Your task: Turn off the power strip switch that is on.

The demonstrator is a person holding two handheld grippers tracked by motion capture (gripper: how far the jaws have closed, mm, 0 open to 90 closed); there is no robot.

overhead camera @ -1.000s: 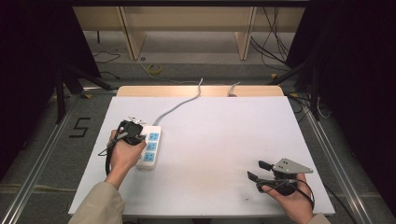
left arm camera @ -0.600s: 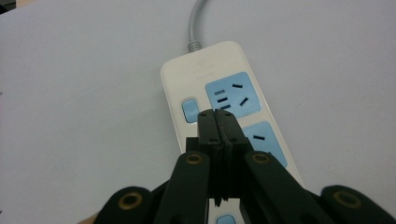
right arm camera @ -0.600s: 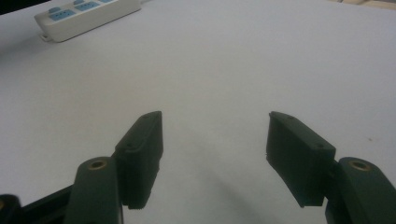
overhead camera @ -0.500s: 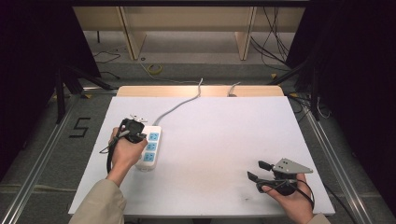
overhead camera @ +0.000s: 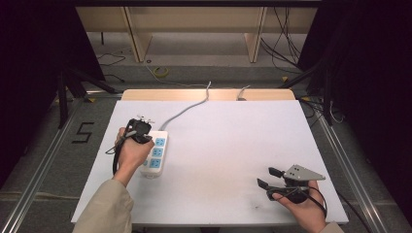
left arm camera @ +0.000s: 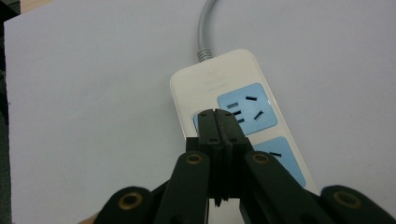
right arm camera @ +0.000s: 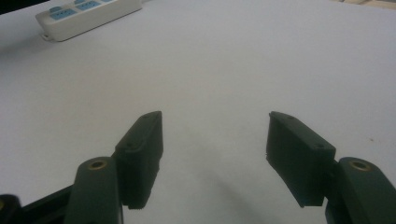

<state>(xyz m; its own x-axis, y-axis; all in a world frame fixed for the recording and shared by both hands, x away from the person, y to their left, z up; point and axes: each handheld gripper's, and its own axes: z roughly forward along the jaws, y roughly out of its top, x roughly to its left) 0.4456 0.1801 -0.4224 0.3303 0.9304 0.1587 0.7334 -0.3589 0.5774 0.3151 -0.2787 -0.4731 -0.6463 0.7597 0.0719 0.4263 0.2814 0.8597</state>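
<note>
Power strip [overhead camera: 154,154]: white with blue sockets, lying flat near the left edge of the white surface [overhead camera: 228,141], grey cord [overhead camera: 187,108] running toward the far edge.
Left claw [left arm camera: 218,122]: jaws pressed together, tips over the strip's cord-end socket; whether they touch it, I cannot tell.
Right claw [overhead camera: 266,177]: jaws spread apart, clamping nothing, near the surface's near right corner, well apart from the strip.

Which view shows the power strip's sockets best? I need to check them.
The left gripper view: the power strip lies close below the shut left gripper, slots sharp. The high view shows it small, partly behind the hand; the right gripper view catches it far off.
</note>
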